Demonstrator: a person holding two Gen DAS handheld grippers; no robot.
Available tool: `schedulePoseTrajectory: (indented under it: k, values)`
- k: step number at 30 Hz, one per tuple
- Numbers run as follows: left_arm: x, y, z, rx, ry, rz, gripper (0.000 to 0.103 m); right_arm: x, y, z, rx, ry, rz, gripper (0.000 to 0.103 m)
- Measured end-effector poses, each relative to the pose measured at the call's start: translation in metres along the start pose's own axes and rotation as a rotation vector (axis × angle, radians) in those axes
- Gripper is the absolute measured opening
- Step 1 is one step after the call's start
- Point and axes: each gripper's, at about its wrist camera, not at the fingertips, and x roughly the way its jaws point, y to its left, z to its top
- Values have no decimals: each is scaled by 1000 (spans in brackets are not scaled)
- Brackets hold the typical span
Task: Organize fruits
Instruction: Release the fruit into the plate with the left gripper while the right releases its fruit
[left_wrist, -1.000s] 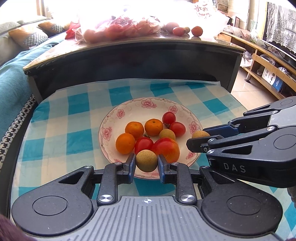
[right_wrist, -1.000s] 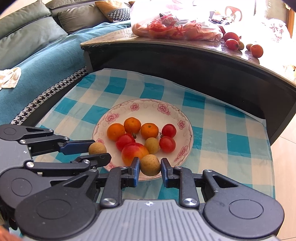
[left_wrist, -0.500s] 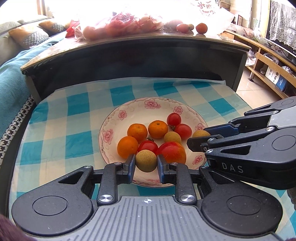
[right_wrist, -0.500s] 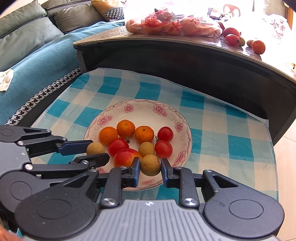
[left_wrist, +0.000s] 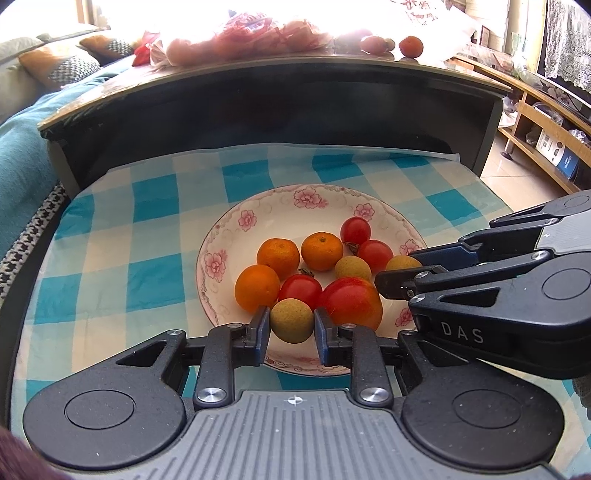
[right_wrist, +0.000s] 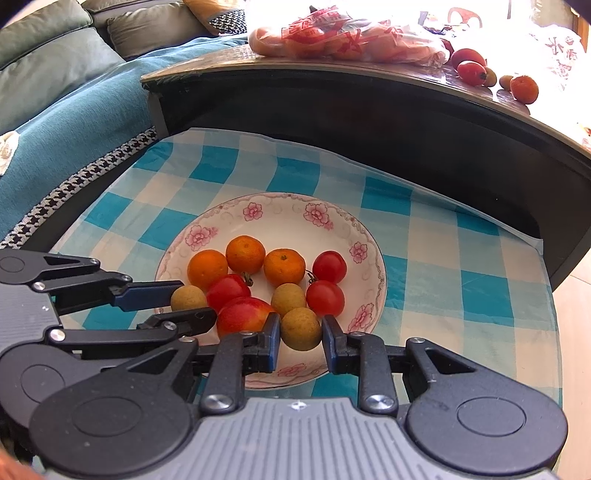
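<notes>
From the left wrist view, the left gripper (left_wrist: 291, 328) has its two blue-tipped fingers (left_wrist: 261, 325) pinching a small tan-green fruit (left_wrist: 291, 320) over the near rim of the flowered plate (left_wrist: 229, 236). The plate sits on a blue-and-white checked cloth (left_wrist: 147, 221). On it lie three oranges (left_wrist: 277, 257), a few small red tomatoes (left_wrist: 355, 229), a big red fruit (left_wrist: 352, 302) just right of the pinched one, and another tan fruit (left_wrist: 352, 267) in the middle. From the right the right gripper (left_wrist: 400, 271) reaches in, its fingers closed on a second tan fruit (left_wrist: 402, 263) at the plate's right edge. Beyond the cloth stands a dark table (left_wrist: 295, 92) with a bag of fruit (left_wrist: 251, 40) and some loose pieces on top.

From the right wrist view, the right gripper (right_wrist: 301, 334) is clamping its round tan fruit (right_wrist: 301, 329) between both pads, low over the plate's (right_wrist: 280, 214) near part, close beside the big red fruit (right_wrist: 242, 315). The left gripper (right_wrist: 184, 301) comes in from the left, nipping its own tan fruit (right_wrist: 188, 298) at the plate's left rim. A teal sofa (right_wrist: 74, 110) is at far left.
</notes>
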Motion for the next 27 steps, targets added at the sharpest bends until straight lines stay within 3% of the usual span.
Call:
schedulePoseTrajectory:
  k: [14, 23, 27]
  values:
    - [-7, 4, 2, -26, -17, 6, 44, -4, -6, 2, 50, -21, 18, 30]
    - [-19, 6, -2, -40, -30, 23, 60, -22, -4, -2, 73, -41, -2, 34]
    - [-24, 7, -8, -53, -21, 41, 72, -29, -1, -9, 76, -30, -19, 34]
